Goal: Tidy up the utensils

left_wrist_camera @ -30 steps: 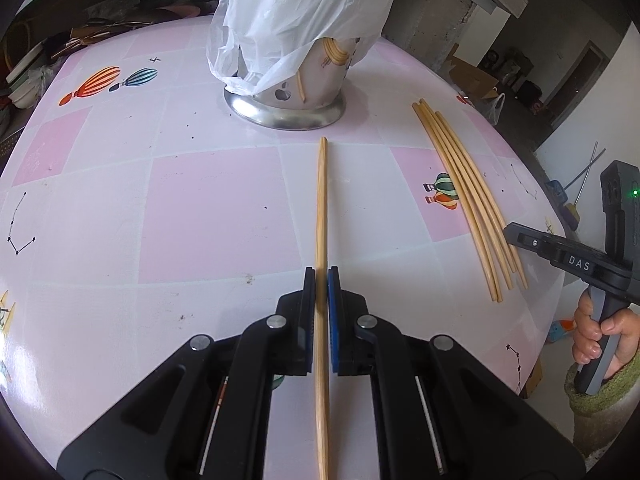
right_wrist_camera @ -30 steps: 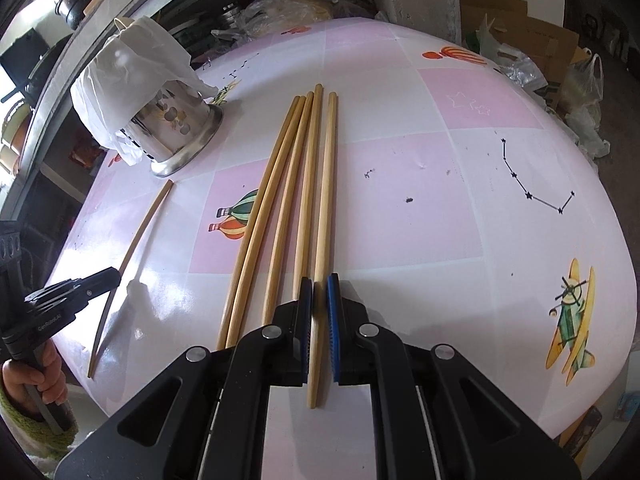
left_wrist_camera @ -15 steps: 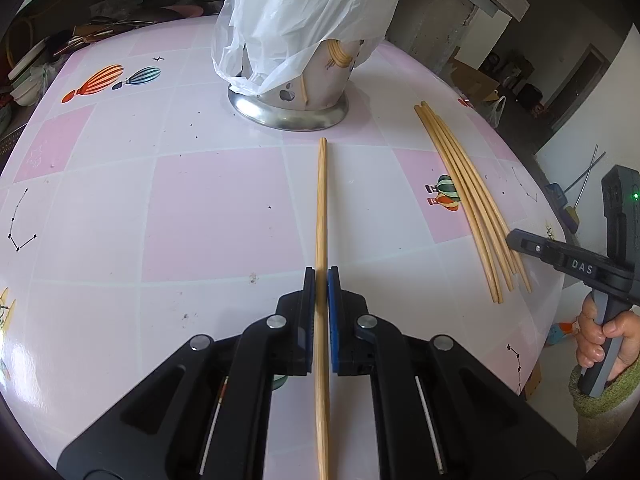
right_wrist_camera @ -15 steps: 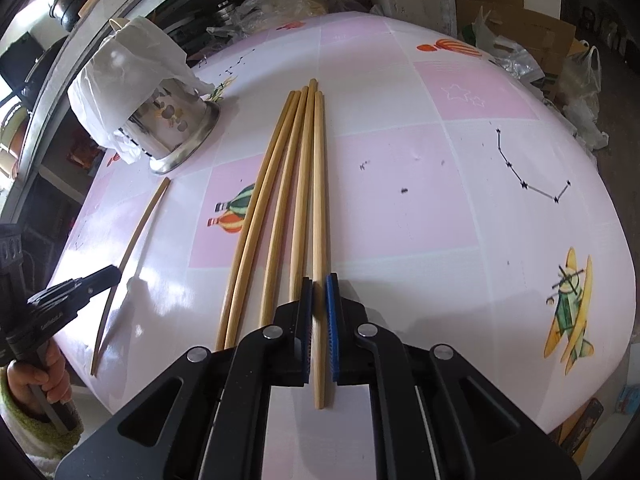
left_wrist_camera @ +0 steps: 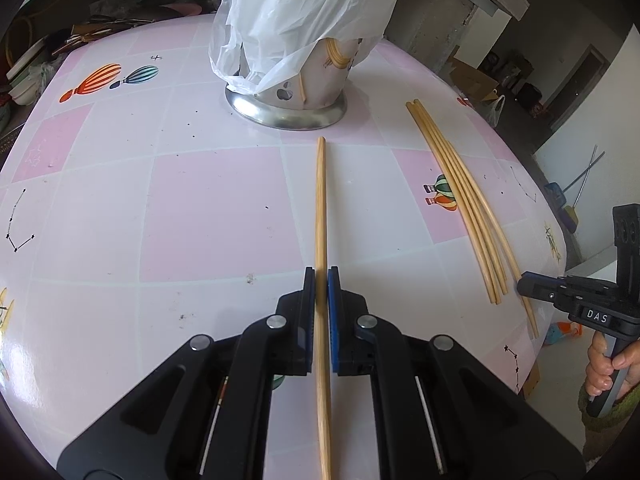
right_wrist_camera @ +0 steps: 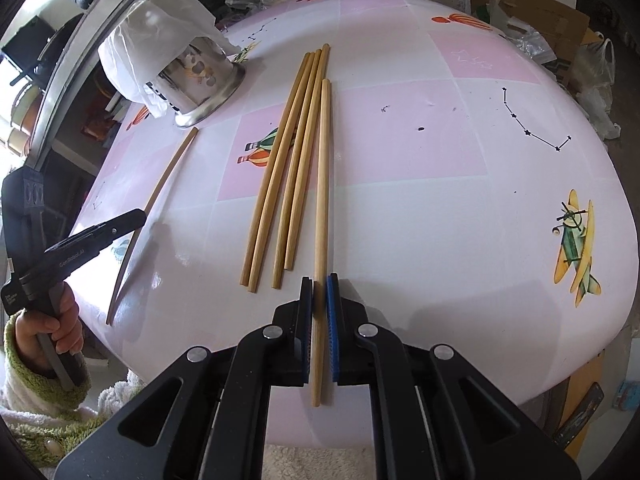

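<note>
Our left tongs [left_wrist_camera: 321,276] squeeze one chopstick [left_wrist_camera: 320,200] that runs across the pink bench [left_wrist_camera: 200,208] from its near edge toward the middle. Our right tongs [right_wrist_camera: 319,284] squeeze another chopstick [right_wrist_camera: 322,168] by the near edge too. Just beside it on the left lie four more chopsticks [right_wrist_camera: 280,168]. Far back, near the far edge, stands a shiny metal holder [left_wrist_camera: 304,96] with a white plastic bag [left_wrist_camera: 304,8] over it.
</note>
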The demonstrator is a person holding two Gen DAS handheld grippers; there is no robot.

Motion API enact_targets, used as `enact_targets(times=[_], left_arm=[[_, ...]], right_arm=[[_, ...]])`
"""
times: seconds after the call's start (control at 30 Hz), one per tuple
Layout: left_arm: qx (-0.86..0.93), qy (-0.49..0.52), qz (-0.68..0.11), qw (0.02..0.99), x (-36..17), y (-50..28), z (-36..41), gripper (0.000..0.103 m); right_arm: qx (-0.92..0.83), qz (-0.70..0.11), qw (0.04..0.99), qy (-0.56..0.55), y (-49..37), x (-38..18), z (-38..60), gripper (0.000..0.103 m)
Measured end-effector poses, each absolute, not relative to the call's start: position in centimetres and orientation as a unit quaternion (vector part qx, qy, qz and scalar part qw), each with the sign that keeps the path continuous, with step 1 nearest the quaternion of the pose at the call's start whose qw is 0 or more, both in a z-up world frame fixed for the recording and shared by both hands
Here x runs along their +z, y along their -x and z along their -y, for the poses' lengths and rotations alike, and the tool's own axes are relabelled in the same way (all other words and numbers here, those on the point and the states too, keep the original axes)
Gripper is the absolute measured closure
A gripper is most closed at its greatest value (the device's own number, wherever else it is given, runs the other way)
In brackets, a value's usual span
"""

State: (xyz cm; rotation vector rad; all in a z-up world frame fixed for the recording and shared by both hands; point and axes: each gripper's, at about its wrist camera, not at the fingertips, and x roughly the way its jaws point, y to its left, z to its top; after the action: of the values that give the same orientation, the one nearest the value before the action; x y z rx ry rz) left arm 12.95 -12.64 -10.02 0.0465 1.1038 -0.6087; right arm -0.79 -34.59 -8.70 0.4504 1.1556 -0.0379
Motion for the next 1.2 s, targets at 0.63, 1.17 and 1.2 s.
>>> enact_targets(times=[0.63, 1.17, 1.2], left_arm=[[-0.305, -0.053, -0.499, 0.809, -8.1, -14.1, 13.3, 0.081], [-0.297, -0.153, -0.51, 0.793, -9.4, -19.3, 19.1, 0.08], [-0.296, -0.156, -0.511, 0.792, -9.5, -19.5, 19.3, 0.08]], right_arm=[[-0.019, -0.528, 0.822, -0.21, -0.7, -8.2, 35.4, 0.085], [-0.021, -0.514, 0.828, -0.225, -1.7, -8.4, 36.6, 0.085], [-0.021, -0.513, 0.828, -0.226, -1.7, -8.4, 36.6, 0.085]])
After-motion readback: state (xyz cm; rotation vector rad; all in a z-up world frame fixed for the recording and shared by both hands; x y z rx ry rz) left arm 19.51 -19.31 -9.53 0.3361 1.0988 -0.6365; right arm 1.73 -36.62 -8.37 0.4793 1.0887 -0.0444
